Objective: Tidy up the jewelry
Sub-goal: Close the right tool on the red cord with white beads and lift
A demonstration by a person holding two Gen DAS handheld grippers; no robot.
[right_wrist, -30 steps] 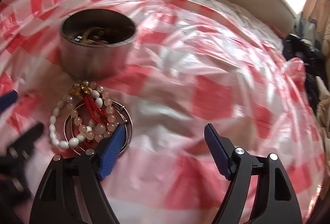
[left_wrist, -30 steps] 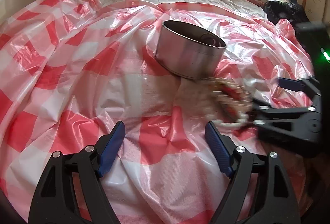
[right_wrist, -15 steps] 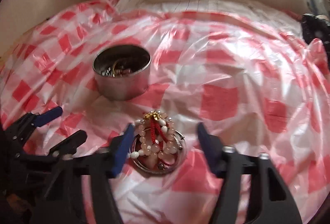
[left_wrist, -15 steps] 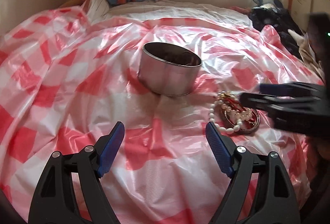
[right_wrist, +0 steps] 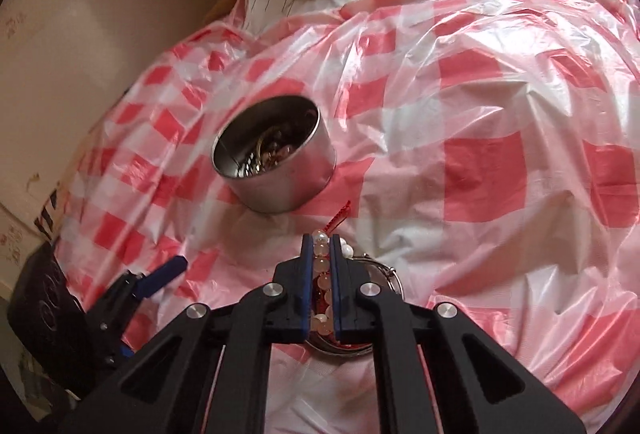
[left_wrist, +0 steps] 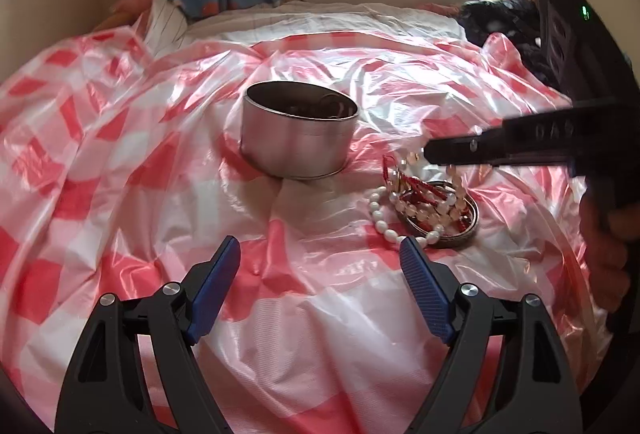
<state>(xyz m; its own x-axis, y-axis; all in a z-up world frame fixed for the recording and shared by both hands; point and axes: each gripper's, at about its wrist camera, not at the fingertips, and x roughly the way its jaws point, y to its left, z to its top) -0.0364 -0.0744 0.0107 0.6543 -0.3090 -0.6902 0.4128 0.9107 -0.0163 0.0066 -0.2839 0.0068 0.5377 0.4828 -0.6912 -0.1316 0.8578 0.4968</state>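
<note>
now right gripper (right_wrist: 321, 262) pinches bead bracelet (right_wrist: 322, 266) lengthwise along fingers (right_wrist: 306, 274).

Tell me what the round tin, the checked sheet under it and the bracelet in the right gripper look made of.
Round tin: brushed metal, dull grey sheen.
Checked sheet: thin plastic film, glossy, finely crinkled.
Bracelet, clamped in the right gripper: pale translucent beads, perhaps stone or glass; red cord tassel.

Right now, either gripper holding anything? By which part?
Right gripper is shut on the pale bead bracelet, pinching a stretch of its strand above the jewelry pile. Left gripper is open, holding nothing.
</note>
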